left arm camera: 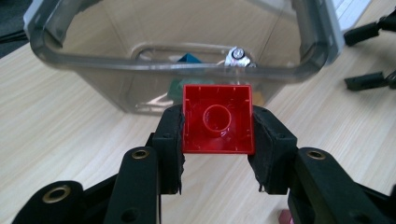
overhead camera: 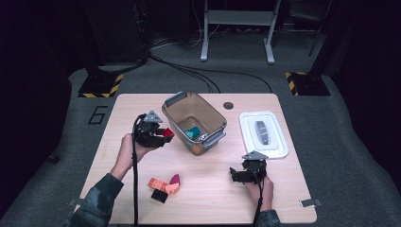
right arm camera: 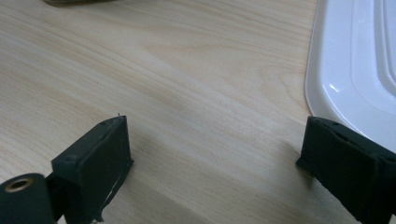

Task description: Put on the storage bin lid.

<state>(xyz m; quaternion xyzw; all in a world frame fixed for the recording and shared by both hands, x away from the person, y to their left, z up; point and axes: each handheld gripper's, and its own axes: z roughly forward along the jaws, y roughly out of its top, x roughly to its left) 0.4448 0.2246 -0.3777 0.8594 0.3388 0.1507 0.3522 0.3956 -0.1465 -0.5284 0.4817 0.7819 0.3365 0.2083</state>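
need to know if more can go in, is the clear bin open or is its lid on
Open. The clear bin has no cover on its rim, and its white lid lies flat on the table to its right.

Centre: clear plastic bin (overhead camera: 194, 121) on my wooden worktop (overhead camera: 118, 189).
Right of bin: white plastic lid (overhead camera: 263, 134), flat.
Left of bin: my left gripper (overhead camera: 165, 135) holding a red square brick (left arm camera: 217, 119).
Near-left: pile of small toy bricks (overhead camera: 164, 185).
Near-right: my right gripper (overhead camera: 234, 174), beside the lid.

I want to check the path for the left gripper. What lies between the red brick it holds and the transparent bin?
Nothing: in the left gripper view, bare wooden table separates the red brick from the near wall of the transparent bin.
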